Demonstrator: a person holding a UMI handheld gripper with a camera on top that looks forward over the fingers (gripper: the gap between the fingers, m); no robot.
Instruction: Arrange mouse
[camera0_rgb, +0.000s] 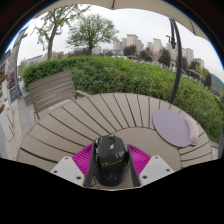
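Mouse (111, 155) between gripper (111, 160) fingers

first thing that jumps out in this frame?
The black mouse sits between the gripper's pink pads, right at the near edge of the round slatted wooden table. Beyond the fingers, a pale pink mouse pad lies on the table, with a wooden chair and a green hedge behind.
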